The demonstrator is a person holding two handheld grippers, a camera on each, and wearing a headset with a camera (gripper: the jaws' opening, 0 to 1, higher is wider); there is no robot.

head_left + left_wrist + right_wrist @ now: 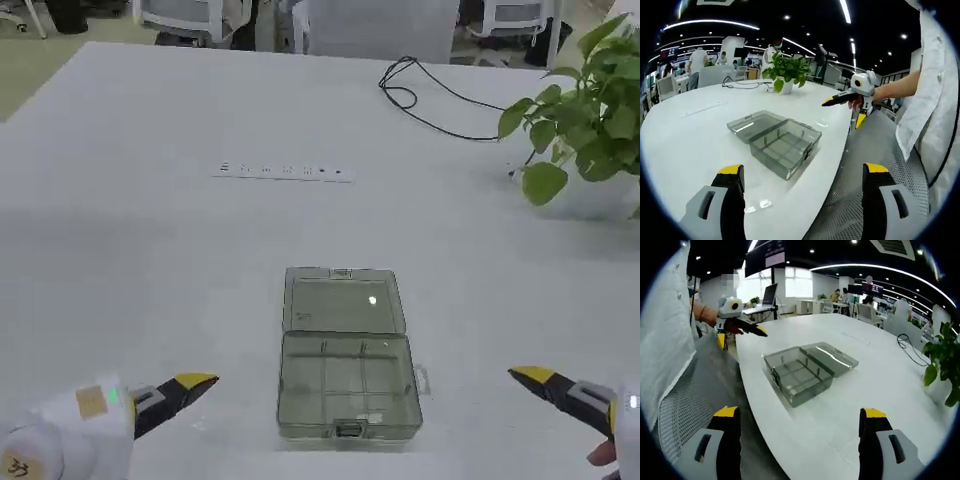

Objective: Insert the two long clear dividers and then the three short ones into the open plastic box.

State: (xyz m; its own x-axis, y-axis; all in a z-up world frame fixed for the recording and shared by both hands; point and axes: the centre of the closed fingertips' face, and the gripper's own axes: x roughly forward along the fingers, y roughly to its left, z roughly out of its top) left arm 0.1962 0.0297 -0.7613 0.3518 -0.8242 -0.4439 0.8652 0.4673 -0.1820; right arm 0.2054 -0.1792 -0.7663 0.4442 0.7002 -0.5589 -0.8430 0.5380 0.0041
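The clear smoky plastic box (pixel 347 398) sits open near the table's front edge, its lid (pixel 343 300) lying flat behind it. Faint lines inside look like clear dividers forming a grid. A small clear piece (pixel 421 380) lies just right of the box, and another clear piece (pixel 758 204) lies by my left jaw. My left gripper (pixel 192 385) hovers open and empty left of the box; the left gripper view has the box (pixel 782 142) ahead of it. My right gripper (pixel 535 377) hovers open and empty to the right, facing the box (pixel 800 372).
A white power strip (pixel 283 171) lies mid-table. Farther back are a black cable (pixel 430 100) and, at the right, a potted plant (pixel 585 120). Each gripper straddles the table's front edge (pixel 805 210). Chairs and people stand beyond the table.
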